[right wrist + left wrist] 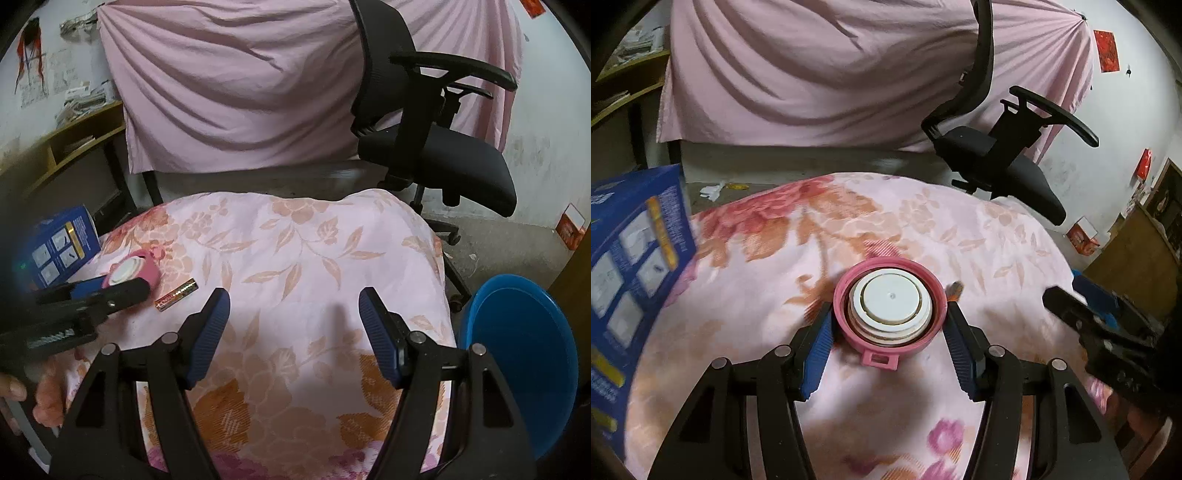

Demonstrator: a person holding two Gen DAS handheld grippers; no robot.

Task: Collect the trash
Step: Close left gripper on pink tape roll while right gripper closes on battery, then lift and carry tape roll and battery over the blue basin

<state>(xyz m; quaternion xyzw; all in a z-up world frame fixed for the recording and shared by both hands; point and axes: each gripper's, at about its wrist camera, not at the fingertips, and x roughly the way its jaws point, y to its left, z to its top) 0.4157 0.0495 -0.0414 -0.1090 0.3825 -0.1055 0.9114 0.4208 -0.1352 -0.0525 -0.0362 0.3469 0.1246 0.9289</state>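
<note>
A pink round lid (890, 308) with a white inner disc lies on the floral cloth (979, 236). My left gripper (888, 317) is open and its blue pads stand on either side of the lid, close to its rim. The lid also shows in the right wrist view (135, 271), partly hidden by the left gripper (110, 291). A gold and red battery (176, 294) lies just right of the lid. My right gripper (294, 301) is open and empty above bare floral cloth (295, 240).
A blue carton (635, 266) stands at the table's left edge, also in the right wrist view (64, 245). A blue bin (517, 354) sits off the right edge. A black office chair (436, 147) and a pink sheet (240, 81) stand behind.
</note>
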